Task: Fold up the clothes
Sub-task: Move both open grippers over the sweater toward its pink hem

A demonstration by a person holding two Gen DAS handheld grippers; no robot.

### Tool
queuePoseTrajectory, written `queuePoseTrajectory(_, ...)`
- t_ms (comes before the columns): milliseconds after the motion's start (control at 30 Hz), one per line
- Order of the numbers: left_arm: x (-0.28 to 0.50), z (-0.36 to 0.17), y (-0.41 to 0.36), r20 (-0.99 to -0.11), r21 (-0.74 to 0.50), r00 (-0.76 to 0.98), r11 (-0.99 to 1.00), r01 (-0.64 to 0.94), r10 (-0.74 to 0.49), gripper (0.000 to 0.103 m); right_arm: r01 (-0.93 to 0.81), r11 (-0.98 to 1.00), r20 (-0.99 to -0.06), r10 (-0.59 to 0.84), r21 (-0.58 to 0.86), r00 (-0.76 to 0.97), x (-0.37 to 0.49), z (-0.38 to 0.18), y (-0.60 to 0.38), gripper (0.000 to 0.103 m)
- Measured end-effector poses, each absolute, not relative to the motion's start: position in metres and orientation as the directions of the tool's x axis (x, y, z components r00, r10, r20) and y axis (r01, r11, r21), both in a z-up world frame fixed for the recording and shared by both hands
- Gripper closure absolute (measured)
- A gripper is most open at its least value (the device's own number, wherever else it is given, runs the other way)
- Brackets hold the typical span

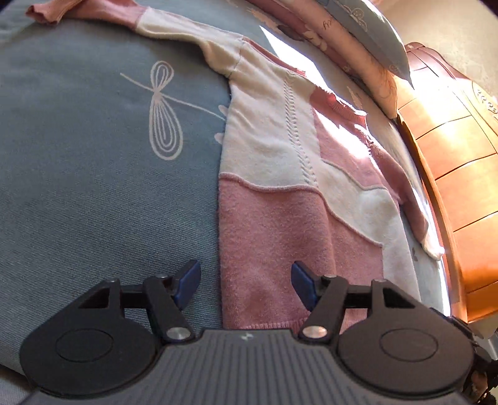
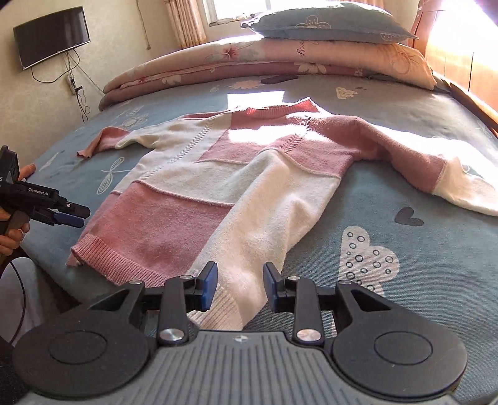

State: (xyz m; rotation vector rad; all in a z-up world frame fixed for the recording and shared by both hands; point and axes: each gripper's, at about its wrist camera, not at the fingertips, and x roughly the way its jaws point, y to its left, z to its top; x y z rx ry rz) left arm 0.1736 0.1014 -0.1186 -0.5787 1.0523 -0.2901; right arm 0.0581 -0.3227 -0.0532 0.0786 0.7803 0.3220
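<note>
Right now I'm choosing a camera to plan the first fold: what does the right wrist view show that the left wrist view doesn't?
Only the right wrist view shows the wall TV, the whole sweater with its right sleeve, and the left hand-held gripper seen from outside. Only the left wrist view shows the wooden headboard closely. Both show the sweater, blue bedsheet and stacked pillows.

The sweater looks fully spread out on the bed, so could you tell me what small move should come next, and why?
Probably lower the right gripper and close it on the sweater at its white hem corner. Both grippers are open and empty, the sweater lies flat on the bed with sleeves out, and that corner already sits between the right gripper's fingers. The left gripper hovers over the pink hem corner, ready to match.
</note>
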Motion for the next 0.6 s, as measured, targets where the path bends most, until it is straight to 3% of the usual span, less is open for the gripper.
queuePoseTrajectory(400, 0.208, -0.134, 0.099, -0.627, -0.698, 0.55, 0.711, -0.082, -0.552, 0.031, -0.181, 0.946, -0.653, 0.318, 0.27, 0.688, 0.059, -0.065, -0.33, 0.064)
queuePoseTrajectory(533, 0.199, -0.135, 0.097, -0.616, -0.698, 0.551, 0.714, -0.051, -0.563, 0.036, -0.133, 0.926, -0.614, 0.336, 0.353, 0.714, 0.062, -0.064, -0.351, 0.057)
queuePoseTrajectory(600, 0.19, -0.138, 0.099, -0.614, -0.701, 0.563, 0.71, -0.066, -0.554, 0.047, -0.103, 0.906, -0.602, 0.354, 0.41, 0.715, 0.067, -0.07, -0.364, 0.057)
